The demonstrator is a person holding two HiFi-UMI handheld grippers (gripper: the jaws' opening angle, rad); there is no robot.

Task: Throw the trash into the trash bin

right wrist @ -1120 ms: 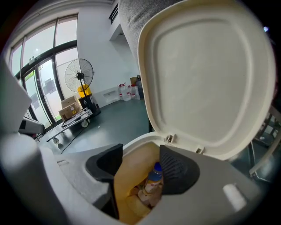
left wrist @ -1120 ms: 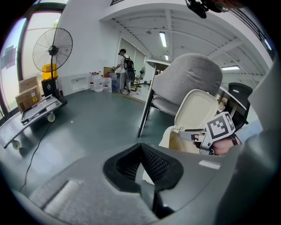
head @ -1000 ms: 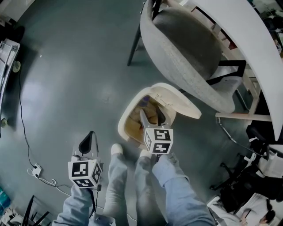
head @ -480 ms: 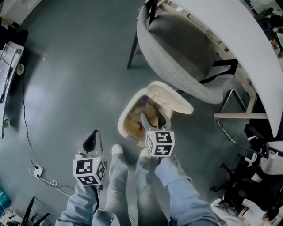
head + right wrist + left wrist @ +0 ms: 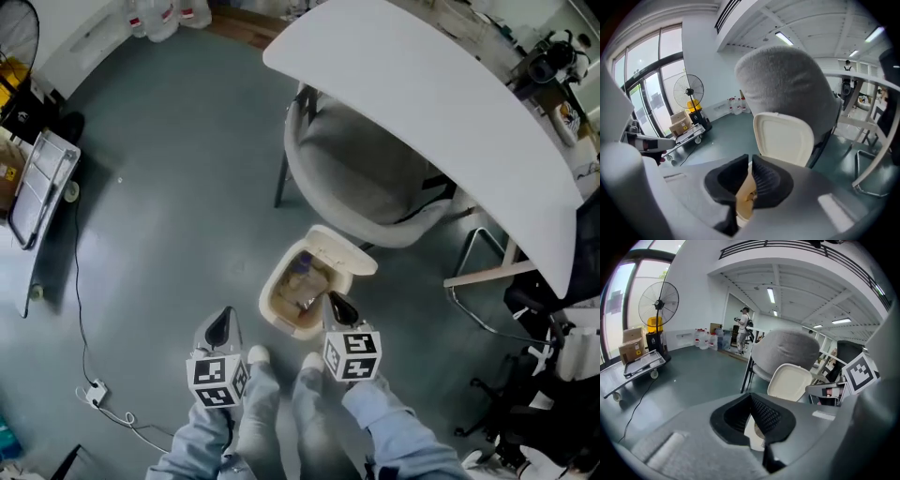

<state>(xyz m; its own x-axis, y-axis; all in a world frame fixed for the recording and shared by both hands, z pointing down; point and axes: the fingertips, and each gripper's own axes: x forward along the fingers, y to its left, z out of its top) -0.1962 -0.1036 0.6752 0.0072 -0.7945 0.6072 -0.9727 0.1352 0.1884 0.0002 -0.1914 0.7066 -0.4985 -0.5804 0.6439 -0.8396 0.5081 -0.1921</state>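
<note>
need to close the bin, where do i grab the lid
Take the lid by its free top edge, coming from the near side: it stands open, hinged at the far rim of the trash bin, with the chair close behind.

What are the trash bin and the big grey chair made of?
The trash bin looks like smooth cream plastic: even walls and a moulded flip lid. The chair seems covered in grey fabric: its shell looks fuzzy and matte.
</note>
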